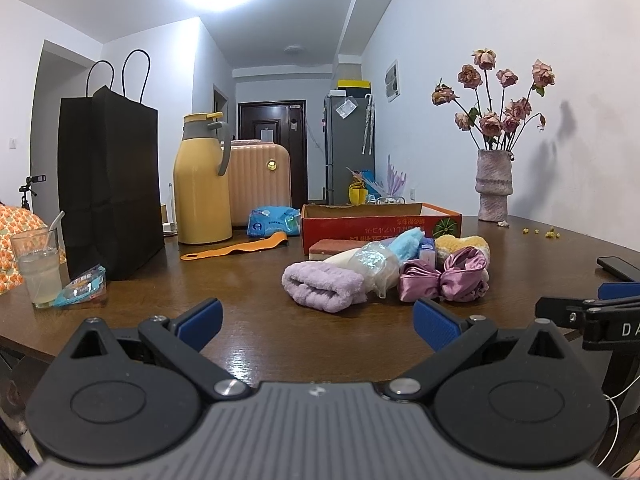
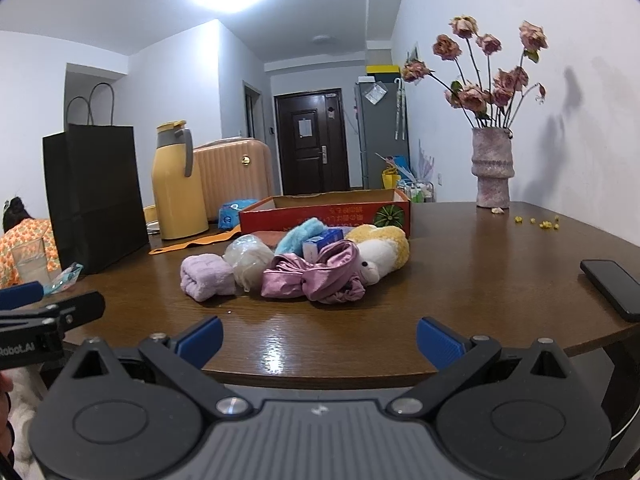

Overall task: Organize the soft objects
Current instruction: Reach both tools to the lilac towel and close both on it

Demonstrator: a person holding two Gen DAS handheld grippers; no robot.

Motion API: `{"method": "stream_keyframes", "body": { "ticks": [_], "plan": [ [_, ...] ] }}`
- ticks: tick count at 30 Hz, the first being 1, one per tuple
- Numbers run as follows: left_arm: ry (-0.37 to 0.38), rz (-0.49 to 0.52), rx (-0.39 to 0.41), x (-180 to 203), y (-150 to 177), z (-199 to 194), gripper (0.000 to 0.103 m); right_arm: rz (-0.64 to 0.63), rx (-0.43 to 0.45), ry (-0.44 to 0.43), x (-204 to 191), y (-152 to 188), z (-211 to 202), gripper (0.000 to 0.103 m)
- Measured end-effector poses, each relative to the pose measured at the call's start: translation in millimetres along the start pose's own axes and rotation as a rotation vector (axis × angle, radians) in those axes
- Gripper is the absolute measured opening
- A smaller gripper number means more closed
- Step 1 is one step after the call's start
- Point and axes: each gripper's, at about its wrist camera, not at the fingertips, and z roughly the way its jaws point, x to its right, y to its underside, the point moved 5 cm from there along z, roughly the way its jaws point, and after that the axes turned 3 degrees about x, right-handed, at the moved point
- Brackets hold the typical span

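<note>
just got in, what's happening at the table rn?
Nothing is being handled at this moment. A person holds both grippers at the near edge of the table; the left gripper and right gripper are open and empty. Ahead lies a pile of soft items: a lilac towel, a pink satin bow, a blue fluffy piece and a plush toy. The open red box stands right behind the pile. No item has been picked yet.

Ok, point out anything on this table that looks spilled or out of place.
Small yellow bits lie scattered on the table right of the vase, with a fallen petal at its base; they seem shed from the dried roses. Nothing else looks spilled.
</note>
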Motion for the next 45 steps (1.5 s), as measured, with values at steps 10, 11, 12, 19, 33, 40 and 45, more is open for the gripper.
{"method": "stream_keyframes", "body": {
  "ticks": [10, 11, 12, 19, 33, 40, 45],
  "plan": [
    [0.006, -0.007, -0.014, -17.1, -19.6, 72.5, 0.103, -0.041, -0.010, -0.024, 1.0, -20.2, 38.7, 0.103],
    [0.011, -0.010, -0.031, -19.7, -20.1, 82.7, 0.103, -0.042, -0.027, -0.046, -0.2, -21.6, 45.9, 0.103],
    [0.017, -0.010, -0.053, -23.1, -20.0, 93.0, 0.103, -0.041, -0.051, -0.071, -2.3, -22.8, 54.9, 0.103],
    [0.100, -0.027, -0.160, -52.0, -32.1, 169.5, 0.100, 0.107, -0.233, -0.246, -30.9, -29.5, 112.0, 0.069],
    [0.324, -0.155, -0.489, -71.6, -20.4, 264.2, 0.034, 0.460, -0.374, -0.283, -79.6, -16.8, 226.4, 0.035],
    [0.352, -0.207, -0.512, -74.6, -19.8, 236.2, 0.022, 0.495, -0.364, -0.294, -71.2, -16.8, 224.5, 0.020],
    [0.330, -0.270, -0.465, -73.7, -36.5, 195.1, 0.020, 0.449, -0.319, -0.360, -67.5, -33.7, 197.9, 0.018]
  ]
}}
